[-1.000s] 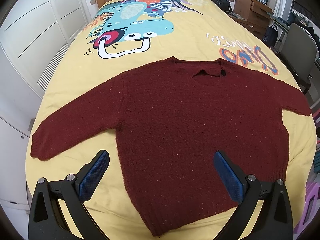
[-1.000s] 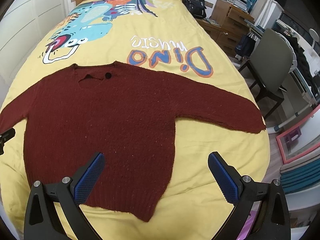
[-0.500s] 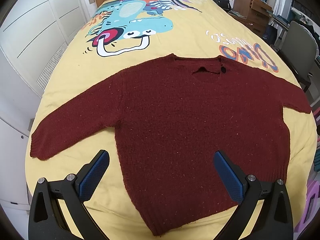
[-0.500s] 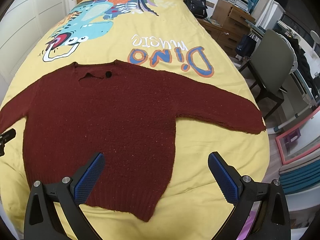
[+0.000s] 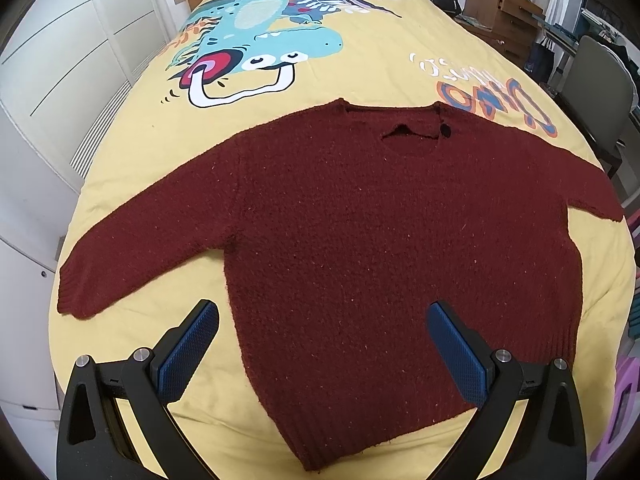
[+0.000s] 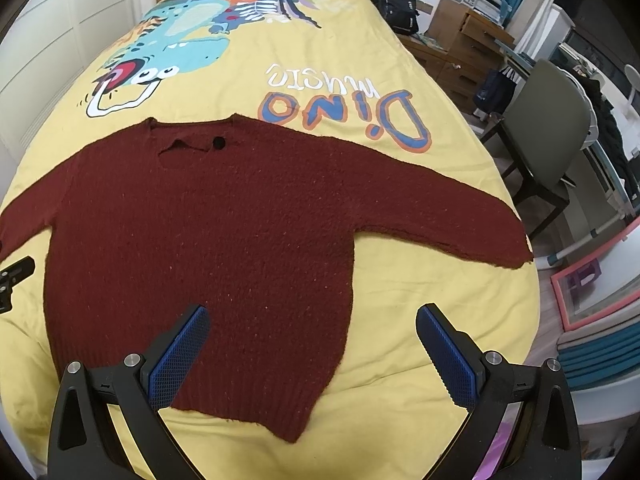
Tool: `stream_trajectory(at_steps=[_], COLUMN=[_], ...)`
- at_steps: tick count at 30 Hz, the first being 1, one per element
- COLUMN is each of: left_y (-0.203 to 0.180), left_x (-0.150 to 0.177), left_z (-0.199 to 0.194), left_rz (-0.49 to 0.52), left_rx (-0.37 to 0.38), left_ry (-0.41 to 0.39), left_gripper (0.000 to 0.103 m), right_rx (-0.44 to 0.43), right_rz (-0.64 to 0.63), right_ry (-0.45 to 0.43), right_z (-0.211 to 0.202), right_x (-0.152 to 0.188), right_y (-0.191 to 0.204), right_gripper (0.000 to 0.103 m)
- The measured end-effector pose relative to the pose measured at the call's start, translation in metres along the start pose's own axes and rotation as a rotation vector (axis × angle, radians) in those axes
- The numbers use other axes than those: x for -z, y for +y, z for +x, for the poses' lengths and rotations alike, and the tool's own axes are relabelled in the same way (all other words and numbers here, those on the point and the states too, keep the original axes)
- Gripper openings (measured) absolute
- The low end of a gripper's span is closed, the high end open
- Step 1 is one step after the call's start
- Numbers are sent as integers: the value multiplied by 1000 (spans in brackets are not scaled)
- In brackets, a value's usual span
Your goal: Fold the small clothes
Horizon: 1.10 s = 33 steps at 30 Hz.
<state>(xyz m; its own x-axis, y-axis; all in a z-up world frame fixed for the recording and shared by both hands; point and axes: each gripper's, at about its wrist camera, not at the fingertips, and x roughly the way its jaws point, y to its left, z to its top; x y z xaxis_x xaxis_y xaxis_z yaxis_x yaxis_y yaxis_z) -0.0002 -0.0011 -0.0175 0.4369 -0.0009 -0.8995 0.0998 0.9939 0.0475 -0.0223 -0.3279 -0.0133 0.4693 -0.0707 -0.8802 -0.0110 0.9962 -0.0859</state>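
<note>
- So the dark red knit sweater [image 5: 380, 240] is laid out flat on the yellow dino bedspread [image 5: 360, 64], sleeves spread out to both sides, hem toward the cameras, collar toward the headboard.
- Left gripper [image 5: 322, 344] hovers over the hem end with its jaws wide apart, nothing in them. Its blue pads [image 5: 188, 350] frame the hem corner on the left-sleeve side.
- Right gripper [image 6: 312, 344] is the same deal: jaws spread, holding nothing, sitting above the hem corner on the right-sleeve side.
- My read: this is the very start. Nothing is folded yet, no crease anywhere, both sleeves fully out.
- The next move probably calls for picking a first grab. Either a sleeve gets folded in across the body, or each claw comes down on a hem corner to carry the bottom edge up toward the collar.
- Whichever it is, the claws need to drop low enough to pinch the thick knit, both layers if it's the hem.
- The right sleeve cuff [image 6: 508, 252] reaches the bed's edge, so it's a bit of a stretch to get to.
</note>
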Motion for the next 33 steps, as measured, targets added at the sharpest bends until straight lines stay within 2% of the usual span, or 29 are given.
stream_trajectory(at_steps=[23,27,33], left_y=[3,2,-2], left_x=[-1,-5,-24], left_z=[-3,-1,15], left_rz=[-6,-4,16], left_rx=[-3,-2,-2], left_ry=[-3,-4,9], left_gripper=[102,102,102], right_rx=[-4,-29,-27], right_rz=[0,60,180], right_ry=[-1,-19,-65], right_z=[4,14,44], right_x=[-3,-8,-20], right_y=[1,-16,-71], right_gripper=[103,103,103])
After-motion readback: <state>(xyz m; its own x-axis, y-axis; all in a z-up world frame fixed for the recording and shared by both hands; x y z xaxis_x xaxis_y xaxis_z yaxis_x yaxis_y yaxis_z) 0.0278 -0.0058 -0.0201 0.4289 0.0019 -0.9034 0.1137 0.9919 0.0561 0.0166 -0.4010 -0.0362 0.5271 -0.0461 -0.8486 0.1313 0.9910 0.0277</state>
